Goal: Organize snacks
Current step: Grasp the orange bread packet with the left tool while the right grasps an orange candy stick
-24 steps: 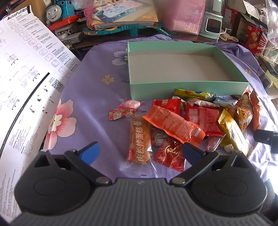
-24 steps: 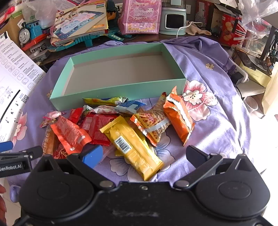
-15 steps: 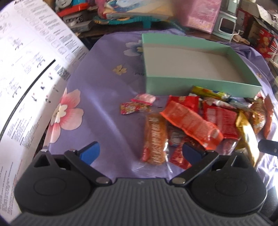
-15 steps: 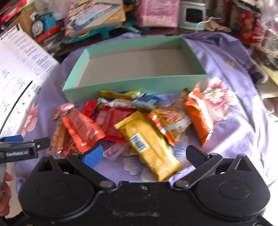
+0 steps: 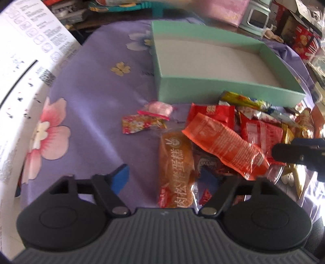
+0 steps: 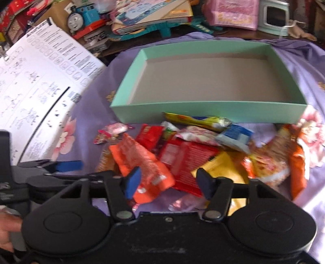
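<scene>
A pile of snack packets lies on the purple cloth in front of an empty teal box (image 5: 223,89) (image 6: 203,111). My left gripper (image 5: 165,176) is open, half-wide, low over the pile's left end. A brown cake packet (image 5: 176,162) lies between its fingers, and the pads do not press it. My right gripper (image 6: 168,181) is open at a similar width above the long orange packet (image 6: 142,162) (image 5: 223,146) and a red packet (image 6: 189,160). A yellow packet (image 6: 223,164) lies just right of it. Each view shows the other gripper at its edge.
Two small candies (image 5: 142,123) lie apart, left of the pile. A white instruction sheet (image 5: 24,81) (image 6: 40,81) covers the left side. Toys, a toy train (image 6: 85,14) and a pink bag (image 6: 231,12) crowd the back. A hand (image 6: 8,233) shows at lower left.
Both grippers have dropped closer to the pile and their jaws have narrowed. The cake packet now lies between the left fingers, and the right gripper has shifted left over the orange packet.
</scene>
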